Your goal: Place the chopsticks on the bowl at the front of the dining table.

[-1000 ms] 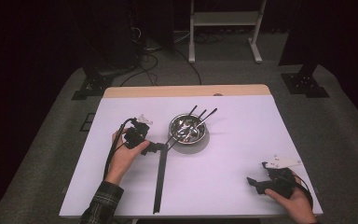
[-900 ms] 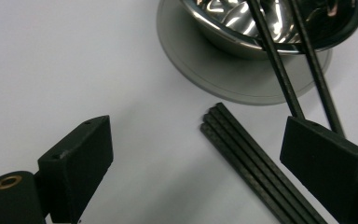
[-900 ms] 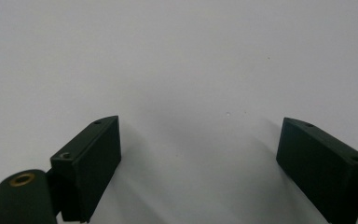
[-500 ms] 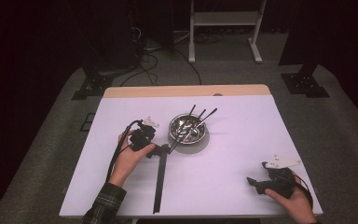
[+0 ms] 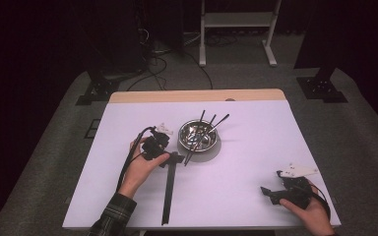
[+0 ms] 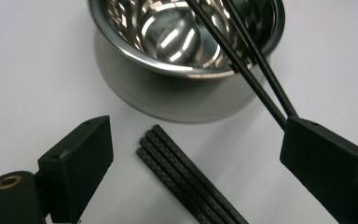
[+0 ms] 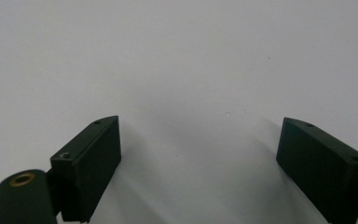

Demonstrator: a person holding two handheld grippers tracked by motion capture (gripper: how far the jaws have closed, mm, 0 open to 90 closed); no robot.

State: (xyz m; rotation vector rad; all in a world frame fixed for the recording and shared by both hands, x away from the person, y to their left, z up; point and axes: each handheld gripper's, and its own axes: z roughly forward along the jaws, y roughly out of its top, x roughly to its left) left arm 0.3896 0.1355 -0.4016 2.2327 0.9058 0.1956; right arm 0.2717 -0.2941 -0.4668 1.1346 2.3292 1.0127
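A person sits at a white worktop (image 5: 256, 196), holding a two-jaw gripper in each hand.

At the left, the left gripper (image 5: 170, 158) rests low over a bundle of black chopsticks (image 5: 168, 189) lying flat on the worktop. In the high view the bundle's long axis runs from the near edge of the worktop away from the person, and its far end stops just short of a steel bowl (image 5: 198, 136). In the left gripper view the left gripper (image 6: 196, 163) has its jaws spread wide and holds nothing. The end of the chopsticks (image 6: 186, 182) lies between the jaws, touching neither, with the bowl (image 6: 182, 51) straight ahead. The jaws straddle the bundle across its width, so closing them would likely pinch it from the sides.

In the middle, several more black sticks (image 5: 211, 127) lean in the bowl, their ends poking out over the rim. Two of them pass close beside the jaw on the right of the left gripper view.

At the right, the right gripper (image 5: 269, 193) sits near the front corner, well apart from the bowl and chopsticks. Its jaws gape wide over bare worktop, gripping nothing. The left hand is much the nearer to the chopsticks.

No brand, label or writing can be read anywhere.
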